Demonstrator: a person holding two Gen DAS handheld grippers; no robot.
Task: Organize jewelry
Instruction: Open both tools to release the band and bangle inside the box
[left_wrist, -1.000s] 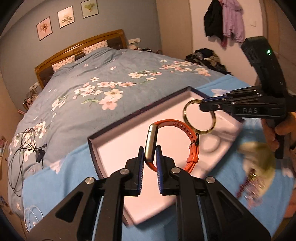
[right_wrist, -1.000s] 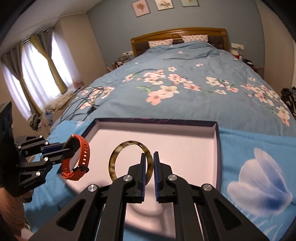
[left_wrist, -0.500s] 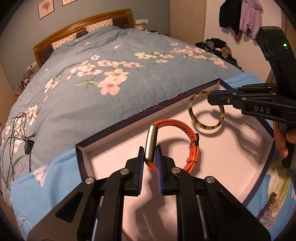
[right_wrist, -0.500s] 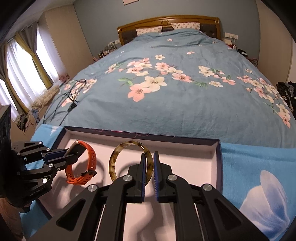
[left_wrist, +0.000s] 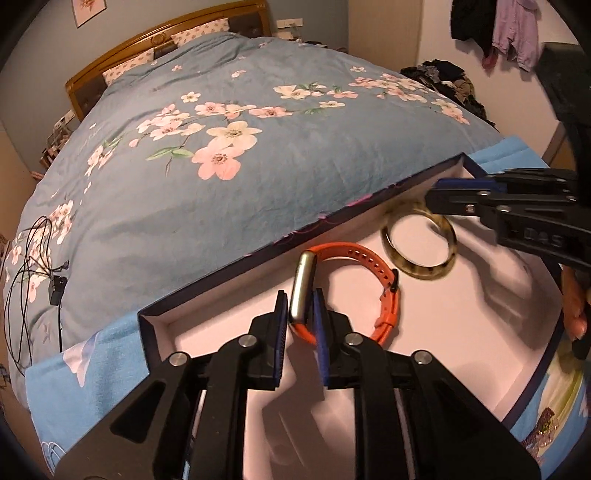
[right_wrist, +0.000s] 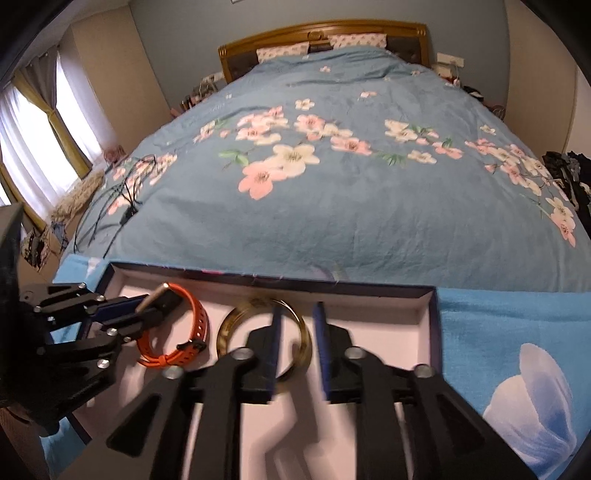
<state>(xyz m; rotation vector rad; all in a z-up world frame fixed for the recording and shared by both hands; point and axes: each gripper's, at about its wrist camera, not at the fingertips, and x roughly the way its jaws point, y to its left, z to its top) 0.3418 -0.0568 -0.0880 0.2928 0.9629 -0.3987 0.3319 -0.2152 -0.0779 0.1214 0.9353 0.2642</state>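
Setting both pieces down inside the tray (left_wrist: 207, 295), your right tool (right_wrist: 297, 347) has just been opening, releasing the tortoiseshell bangle (right_wrist: 226, 325), while your left tool (left_wrist: 300, 323), loosening, barely grips the orange watch (left_wrist: 369, 258).

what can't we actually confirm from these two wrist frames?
- Right wrist view: bangle motion-blurred and partly behind the right gripper; whether it rests on the box floor is unclear.
- Left wrist view: watch face hidden, edge-on between the left gripper pads; contact unclear.
- Left wrist view: trinkets at the lower right edge cut off, blurred.
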